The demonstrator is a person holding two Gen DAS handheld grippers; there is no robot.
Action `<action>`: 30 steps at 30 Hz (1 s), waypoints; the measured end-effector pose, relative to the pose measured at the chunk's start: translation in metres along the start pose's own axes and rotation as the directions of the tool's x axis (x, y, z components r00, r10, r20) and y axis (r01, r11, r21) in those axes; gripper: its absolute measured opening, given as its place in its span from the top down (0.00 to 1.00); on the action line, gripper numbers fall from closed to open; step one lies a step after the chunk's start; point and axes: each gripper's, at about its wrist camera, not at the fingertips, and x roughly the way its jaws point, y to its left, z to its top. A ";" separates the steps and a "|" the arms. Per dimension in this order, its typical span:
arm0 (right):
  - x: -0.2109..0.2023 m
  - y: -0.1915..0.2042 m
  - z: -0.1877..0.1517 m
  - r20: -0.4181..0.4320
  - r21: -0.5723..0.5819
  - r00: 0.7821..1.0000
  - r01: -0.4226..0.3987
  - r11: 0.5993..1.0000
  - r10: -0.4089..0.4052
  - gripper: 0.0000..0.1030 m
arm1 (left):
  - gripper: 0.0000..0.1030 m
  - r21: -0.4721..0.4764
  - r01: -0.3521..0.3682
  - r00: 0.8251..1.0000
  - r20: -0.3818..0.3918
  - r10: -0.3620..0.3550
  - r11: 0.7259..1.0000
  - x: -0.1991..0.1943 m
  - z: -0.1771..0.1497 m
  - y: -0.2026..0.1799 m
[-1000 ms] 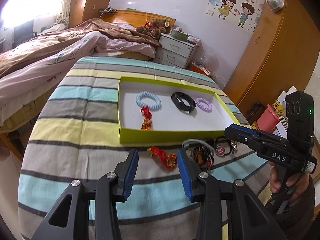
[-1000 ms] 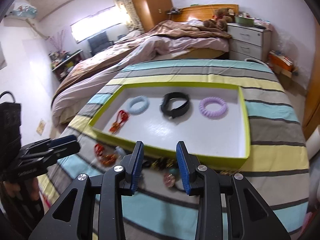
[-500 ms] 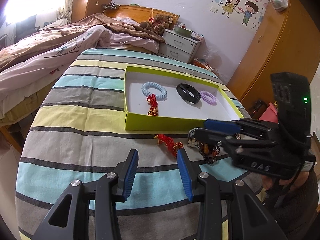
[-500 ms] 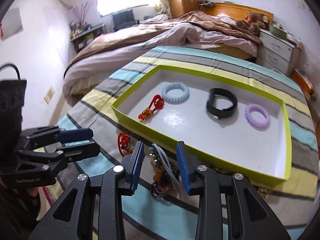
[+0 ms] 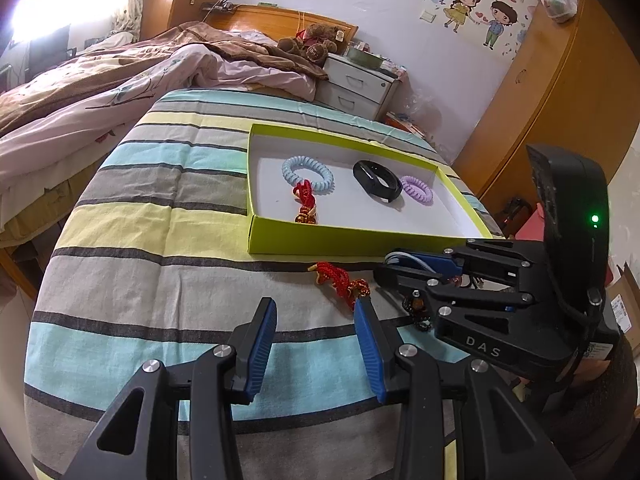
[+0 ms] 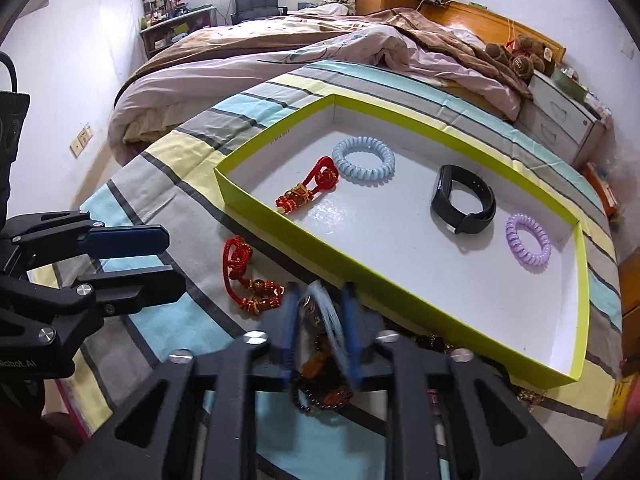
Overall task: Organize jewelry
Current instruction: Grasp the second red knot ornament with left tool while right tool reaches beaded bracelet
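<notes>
My right claw (image 6: 318,330) closes w/ a pale-blue bracelet (image 6: 326,312) between its fingers, in the jewelry pile on the striped bed, just beside the green-rimmed tray (image 6: 400,284). Left claw (image 5: 316,344) hovers spread, empty. Next, I judge: lift it clear of the tangle, over the rim, into the tray.

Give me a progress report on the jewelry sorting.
Done: four pieces lie in the tray: blue coil, red knot charm, black band, purple coil.
In hand: the right gripper is around a pale blue-grey loop, apparently closing.
Left: second red charm and the bead pile on the bedspread. The left gripper is open.
</notes>
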 end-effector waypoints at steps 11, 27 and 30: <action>-0.025 -0.038 -0.012 0.131 0.204 0.981 -0.166 0.965 0.141 0.83 | 0.61 0.013 0.021 1.000 -0.019 -0.021 1.000 0.010 0.005 -0.007; -0.049 -0.069 -0.037 0.246 0.367 0.956 -0.247 0.897 0.163 0.97 | 0.61 0.055 -0.059 0.997 -0.055 0.062 0.997 0.048 0.017 -0.020; -0.051 -0.059 -0.038 0.234 0.304 0.957 -0.238 0.922 0.170 0.97 | 0.68 0.056 -0.077 0.996 -0.050 0.080 0.995 0.048 0.017 -0.020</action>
